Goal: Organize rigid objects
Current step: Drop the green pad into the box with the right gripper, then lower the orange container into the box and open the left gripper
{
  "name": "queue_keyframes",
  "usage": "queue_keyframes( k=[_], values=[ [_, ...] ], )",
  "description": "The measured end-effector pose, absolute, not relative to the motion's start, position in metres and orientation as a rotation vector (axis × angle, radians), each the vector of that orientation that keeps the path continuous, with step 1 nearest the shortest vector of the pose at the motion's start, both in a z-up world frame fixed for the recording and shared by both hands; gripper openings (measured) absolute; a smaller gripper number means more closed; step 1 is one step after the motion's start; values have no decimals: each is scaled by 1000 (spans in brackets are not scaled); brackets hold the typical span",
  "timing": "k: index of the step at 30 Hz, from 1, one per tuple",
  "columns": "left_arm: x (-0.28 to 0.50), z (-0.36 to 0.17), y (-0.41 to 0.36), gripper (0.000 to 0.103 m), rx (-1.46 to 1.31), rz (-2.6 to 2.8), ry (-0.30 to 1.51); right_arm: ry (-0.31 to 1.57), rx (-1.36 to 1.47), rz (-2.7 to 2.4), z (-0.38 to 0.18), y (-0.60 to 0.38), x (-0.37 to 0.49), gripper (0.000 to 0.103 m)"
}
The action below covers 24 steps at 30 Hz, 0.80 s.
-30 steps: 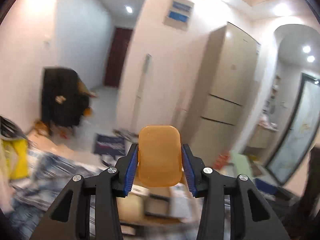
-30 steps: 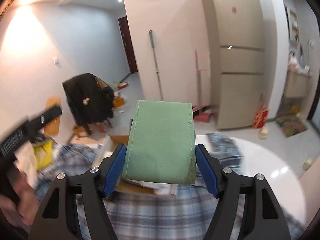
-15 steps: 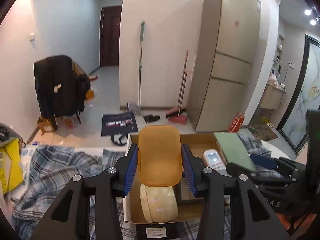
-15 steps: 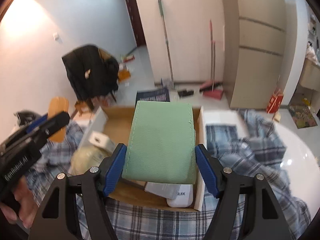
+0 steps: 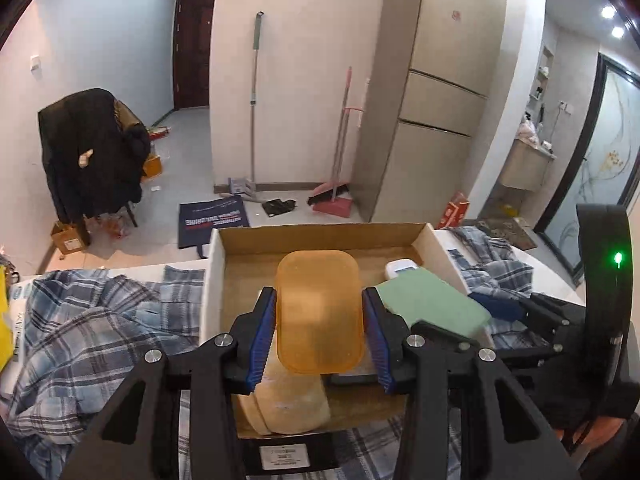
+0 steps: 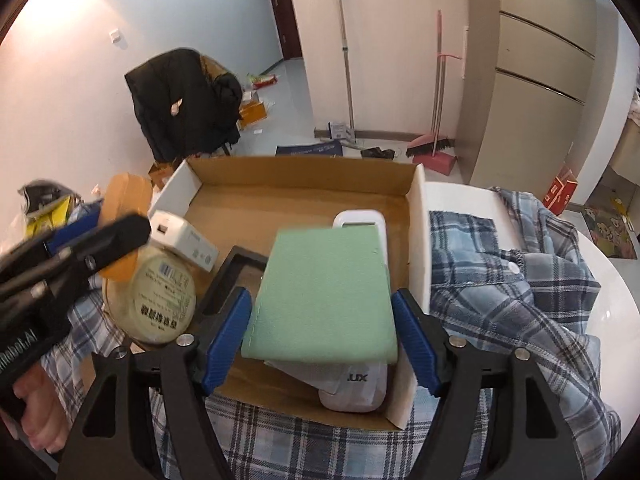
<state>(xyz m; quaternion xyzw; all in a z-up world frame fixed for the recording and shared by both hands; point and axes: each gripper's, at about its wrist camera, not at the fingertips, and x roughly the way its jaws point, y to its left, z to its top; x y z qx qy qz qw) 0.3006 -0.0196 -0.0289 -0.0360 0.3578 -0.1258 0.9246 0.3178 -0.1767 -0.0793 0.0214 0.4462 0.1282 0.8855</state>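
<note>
My left gripper (image 5: 320, 316) is shut on an orange translucent plastic lid (image 5: 320, 312), held over the near left part of an open cardboard box (image 5: 320, 236). My right gripper (image 6: 322, 316) is shut on a green felt-covered case (image 6: 324, 292), held over the box's near right part (image 6: 304, 168). In the box lie a round cream tin (image 6: 160, 296), a white adapter box (image 6: 184, 240), a black frame (image 6: 224, 280) and a white remote-like device (image 6: 360, 220). The green case (image 5: 432, 300) and the right gripper show at right in the left wrist view.
The box stands on a white round table (image 6: 608, 288) covered by a blue plaid cloth (image 6: 512, 292), (image 5: 88, 320). Beyond are a chair with a black jacket (image 5: 88, 152), a fridge (image 5: 444, 112), a mop and a broom with dustpan (image 5: 336, 200).
Both grippers have swung down from facing the room and moved in over the cardboard box, still holding the orange lid and the green case.
</note>
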Motion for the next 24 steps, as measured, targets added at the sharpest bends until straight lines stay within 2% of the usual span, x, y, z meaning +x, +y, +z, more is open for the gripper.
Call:
queue_keyframes(
  k=[10, 17, 24],
  values=[
    [300, -47, -62, 45, 6, -331, 753, 798, 172, 152, -35, -228, 310, 83],
    [299, -67, -85, 45, 117, -293, 778, 829, 194, 167, -39, -230, 319, 83],
    [302, -62, -70, 45, 16, -285, 920, 835, 180, 157, -41, -231, 319, 83]
  ],
)
